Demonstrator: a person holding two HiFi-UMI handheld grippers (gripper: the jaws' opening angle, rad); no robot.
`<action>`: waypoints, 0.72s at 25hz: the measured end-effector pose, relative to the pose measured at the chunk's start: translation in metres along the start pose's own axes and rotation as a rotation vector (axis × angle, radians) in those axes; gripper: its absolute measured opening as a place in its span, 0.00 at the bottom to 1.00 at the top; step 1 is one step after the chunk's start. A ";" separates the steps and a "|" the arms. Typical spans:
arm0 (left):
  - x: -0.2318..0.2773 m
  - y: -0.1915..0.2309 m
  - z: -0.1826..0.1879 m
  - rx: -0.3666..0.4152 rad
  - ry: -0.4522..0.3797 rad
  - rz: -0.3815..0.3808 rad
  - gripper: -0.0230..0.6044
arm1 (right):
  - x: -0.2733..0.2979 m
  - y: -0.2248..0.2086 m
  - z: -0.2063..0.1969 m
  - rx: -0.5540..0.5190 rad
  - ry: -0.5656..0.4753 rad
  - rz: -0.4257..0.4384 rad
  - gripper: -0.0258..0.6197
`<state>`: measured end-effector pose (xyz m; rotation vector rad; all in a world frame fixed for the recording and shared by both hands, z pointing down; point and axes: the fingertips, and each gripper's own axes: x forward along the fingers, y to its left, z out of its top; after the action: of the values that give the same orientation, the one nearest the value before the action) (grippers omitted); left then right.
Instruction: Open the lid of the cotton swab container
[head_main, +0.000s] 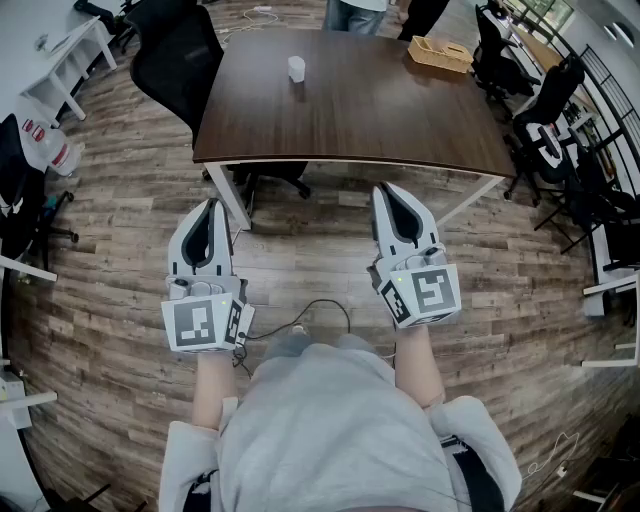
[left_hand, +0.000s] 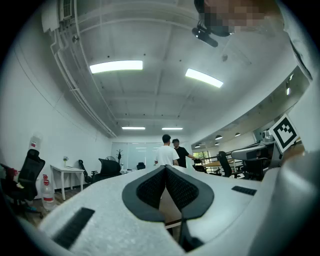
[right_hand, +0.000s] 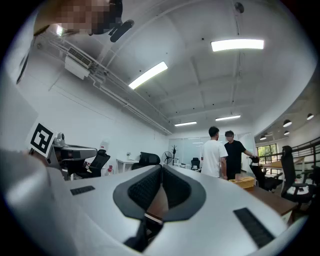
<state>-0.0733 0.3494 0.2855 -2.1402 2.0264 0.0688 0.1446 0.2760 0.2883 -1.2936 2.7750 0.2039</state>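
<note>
Dark-wood table (head_main: 360, 120) ahead w/ white cotton swab container (head_main: 296, 68) upright near far edge. Left gripper (head_main: 212, 205) & right gripper (head_main: 386, 190) both pressed together, empty, over plank floor (head_main: 110, 280), well apart from container.

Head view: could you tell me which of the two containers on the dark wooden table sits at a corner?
The tan rectangular basket, at the far right corner; the small white cylindrical container stands left of centre.

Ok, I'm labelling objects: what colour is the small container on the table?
The container is white; the head view shows it best.
</note>
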 end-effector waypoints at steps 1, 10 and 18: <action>0.002 0.001 0.000 0.000 -0.002 -0.002 0.05 | 0.002 0.000 -0.001 0.001 -0.001 -0.002 0.07; 0.008 0.025 -0.002 -0.005 -0.021 -0.001 0.05 | 0.020 0.012 -0.002 -0.001 -0.004 -0.016 0.07; 0.026 0.034 -0.004 -0.021 -0.038 -0.017 0.05 | 0.033 0.011 0.002 0.012 -0.032 -0.016 0.07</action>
<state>-0.1062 0.3214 0.2812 -2.1511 1.9950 0.1275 0.1150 0.2580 0.2829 -1.2977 2.7345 0.2043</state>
